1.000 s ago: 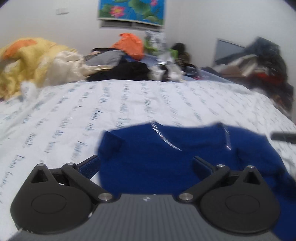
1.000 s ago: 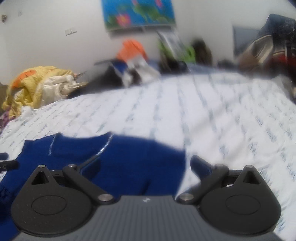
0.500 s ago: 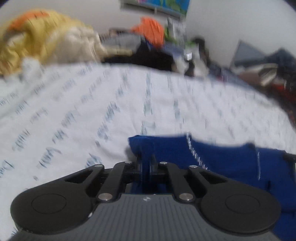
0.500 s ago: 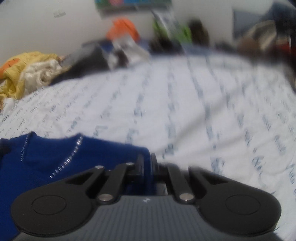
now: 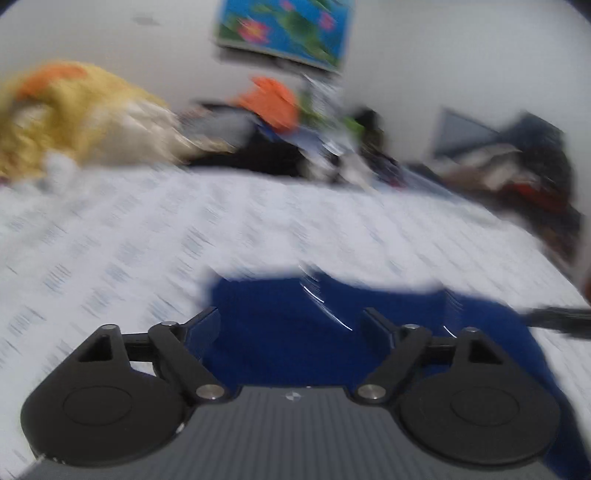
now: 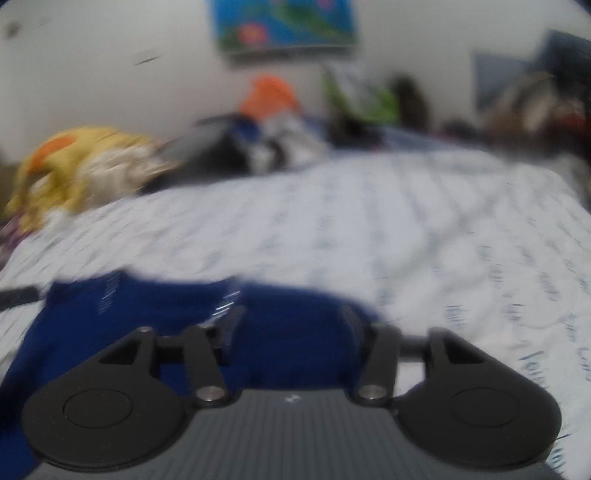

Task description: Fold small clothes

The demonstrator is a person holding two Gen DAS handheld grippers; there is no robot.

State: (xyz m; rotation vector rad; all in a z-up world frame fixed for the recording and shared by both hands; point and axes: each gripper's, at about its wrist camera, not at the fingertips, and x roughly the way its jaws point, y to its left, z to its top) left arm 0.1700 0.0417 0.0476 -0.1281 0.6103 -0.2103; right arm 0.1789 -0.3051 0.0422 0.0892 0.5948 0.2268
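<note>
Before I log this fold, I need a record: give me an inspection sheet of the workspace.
Surface: bed sheet, white with blue print.
Job's things: blue garment lying on the sheet, near edge.
Clutter: yellow bedding, orange item and dark clothes pile at the far side.
Grippers: left gripper and right gripper both opening, garment in front of the fingers, not pinched.
Cables: nothing seen.
Surroundings: white wall, flower picture.

Bed (image 5: pixel 258 229) — blue garment (image 5: pixel 288 332), clothes heap (image 5: pixel 81 118)
</note>
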